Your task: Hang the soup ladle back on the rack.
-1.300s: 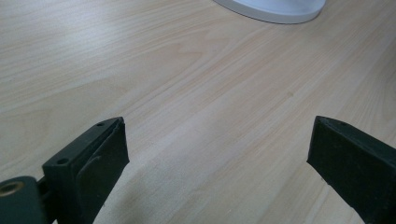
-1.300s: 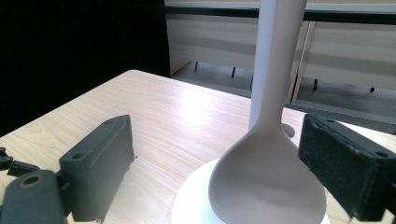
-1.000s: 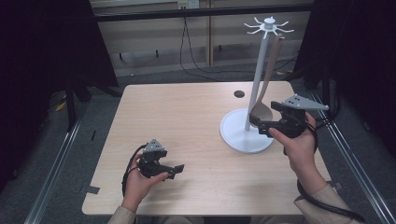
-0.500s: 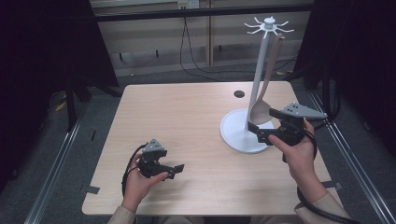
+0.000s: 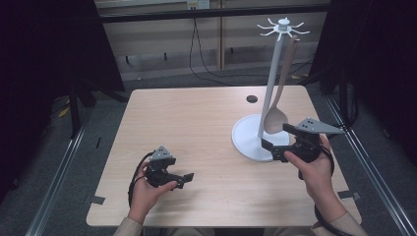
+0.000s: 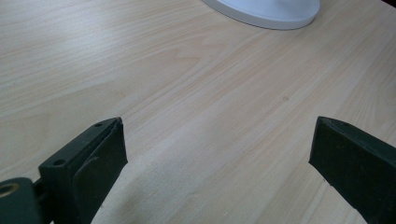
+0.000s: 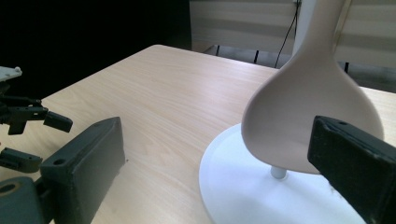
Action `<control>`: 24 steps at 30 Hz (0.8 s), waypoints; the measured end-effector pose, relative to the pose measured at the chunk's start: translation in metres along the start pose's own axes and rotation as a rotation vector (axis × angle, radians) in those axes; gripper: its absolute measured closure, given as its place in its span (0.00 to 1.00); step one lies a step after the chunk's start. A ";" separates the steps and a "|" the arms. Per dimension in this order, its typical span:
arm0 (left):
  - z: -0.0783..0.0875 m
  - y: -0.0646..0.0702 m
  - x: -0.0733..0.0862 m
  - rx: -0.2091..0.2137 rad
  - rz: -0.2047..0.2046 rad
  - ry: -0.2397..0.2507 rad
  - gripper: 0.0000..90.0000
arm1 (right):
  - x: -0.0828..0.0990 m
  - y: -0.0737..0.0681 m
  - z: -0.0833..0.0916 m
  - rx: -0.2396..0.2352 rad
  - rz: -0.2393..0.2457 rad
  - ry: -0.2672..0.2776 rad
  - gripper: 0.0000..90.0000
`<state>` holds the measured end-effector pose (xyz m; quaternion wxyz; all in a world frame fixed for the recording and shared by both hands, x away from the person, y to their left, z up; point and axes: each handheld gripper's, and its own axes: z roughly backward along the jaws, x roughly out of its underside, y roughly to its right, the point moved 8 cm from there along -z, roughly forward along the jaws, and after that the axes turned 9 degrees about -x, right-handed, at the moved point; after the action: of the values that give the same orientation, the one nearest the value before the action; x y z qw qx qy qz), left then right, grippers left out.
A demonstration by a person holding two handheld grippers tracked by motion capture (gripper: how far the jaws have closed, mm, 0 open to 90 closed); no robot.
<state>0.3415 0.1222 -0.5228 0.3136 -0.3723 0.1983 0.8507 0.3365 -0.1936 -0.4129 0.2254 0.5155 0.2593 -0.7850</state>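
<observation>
On the white stand (image 5: 255, 142) hangs a spoon (image 5: 278, 110).

From my station the table (image 5: 206, 128) reads evenly lit from above, its wood pale and free of glare, while the surroundings left and right fall into near black. Shadows under the stand base (image 5: 253, 142) are soft and short. In the right gripper view the spoon bowl (image 7: 308, 116) is slightly soft and the near jaws blurred; in the left gripper view the wood grain stays sharp, the jaws dark and soft
</observation>
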 end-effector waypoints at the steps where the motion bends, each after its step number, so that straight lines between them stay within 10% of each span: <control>1: 0.000 0.000 0.000 0.000 -0.004 -0.001 0.04 | 0.001 -0.001 0.000 -0.007 -0.002 0.002 0.04; 24: 0.000 0.001 0.000 0.002 -0.002 -0.001 0.04 | 0.048 -0.006 -0.004 -0.030 -0.024 -0.040 0.04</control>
<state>0.3408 0.1213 -0.5232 0.3148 -0.3718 0.1987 0.8504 0.3178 -0.1903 -0.4576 0.2290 0.4931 0.2726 -0.7938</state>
